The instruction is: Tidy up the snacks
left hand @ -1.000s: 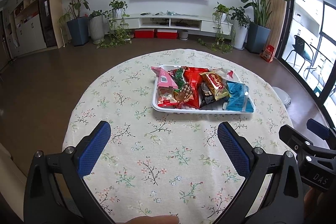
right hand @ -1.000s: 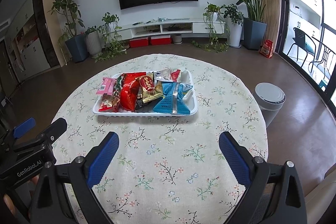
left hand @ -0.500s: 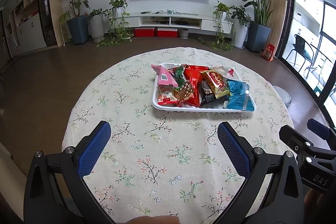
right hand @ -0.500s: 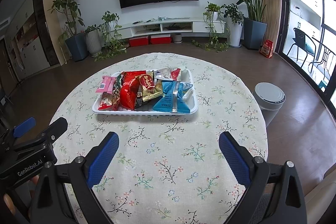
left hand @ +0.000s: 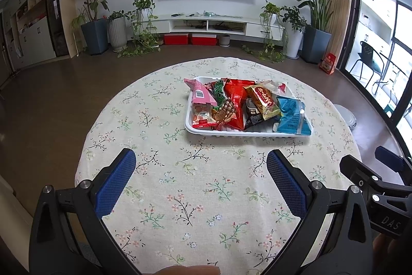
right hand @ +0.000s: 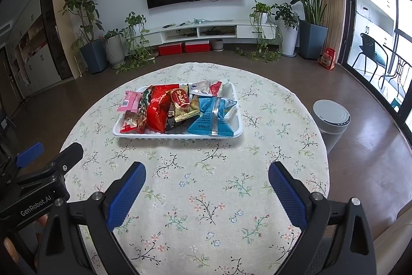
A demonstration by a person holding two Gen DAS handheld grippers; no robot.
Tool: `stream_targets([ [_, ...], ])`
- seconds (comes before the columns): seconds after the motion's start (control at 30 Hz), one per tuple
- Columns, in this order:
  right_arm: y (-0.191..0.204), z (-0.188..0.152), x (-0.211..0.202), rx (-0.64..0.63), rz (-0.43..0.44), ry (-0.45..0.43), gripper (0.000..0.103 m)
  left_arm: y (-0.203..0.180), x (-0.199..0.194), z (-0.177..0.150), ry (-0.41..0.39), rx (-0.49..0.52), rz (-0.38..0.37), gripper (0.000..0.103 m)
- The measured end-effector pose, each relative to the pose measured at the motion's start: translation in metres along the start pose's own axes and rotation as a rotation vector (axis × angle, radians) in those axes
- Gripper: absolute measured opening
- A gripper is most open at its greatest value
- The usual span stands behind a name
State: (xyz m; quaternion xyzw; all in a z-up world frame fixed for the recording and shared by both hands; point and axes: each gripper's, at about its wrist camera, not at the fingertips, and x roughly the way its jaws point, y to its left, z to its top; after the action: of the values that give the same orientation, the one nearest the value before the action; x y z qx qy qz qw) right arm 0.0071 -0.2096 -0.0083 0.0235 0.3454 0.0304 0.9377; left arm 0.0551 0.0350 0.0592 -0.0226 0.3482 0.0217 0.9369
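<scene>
2 empty tongs, left (left hand: 200,182) "GenRobot.AI", right (right hand: 206,187) "DAS", gape wide before snack tray (right hand: 239,132).

White letters "DAS" are printed on the black body of the right gripper (left hand: 386,166), seen at the left wrist view's right edge. "GenRobot.AI" is printed in white on the left gripper (right hand: 49,156). Print on the snack packets (right hand: 180,110) is too small to read
</scene>
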Motion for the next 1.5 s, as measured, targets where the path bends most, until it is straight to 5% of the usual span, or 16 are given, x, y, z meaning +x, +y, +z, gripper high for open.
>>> stream_targets([
  [1.5, -0.001, -0.013, 0.003, -0.005, 0.003, 0.018, 0.098, -0.001, 0.009, -0.002, 0.018, 0.012, -0.006, 0.103],
])
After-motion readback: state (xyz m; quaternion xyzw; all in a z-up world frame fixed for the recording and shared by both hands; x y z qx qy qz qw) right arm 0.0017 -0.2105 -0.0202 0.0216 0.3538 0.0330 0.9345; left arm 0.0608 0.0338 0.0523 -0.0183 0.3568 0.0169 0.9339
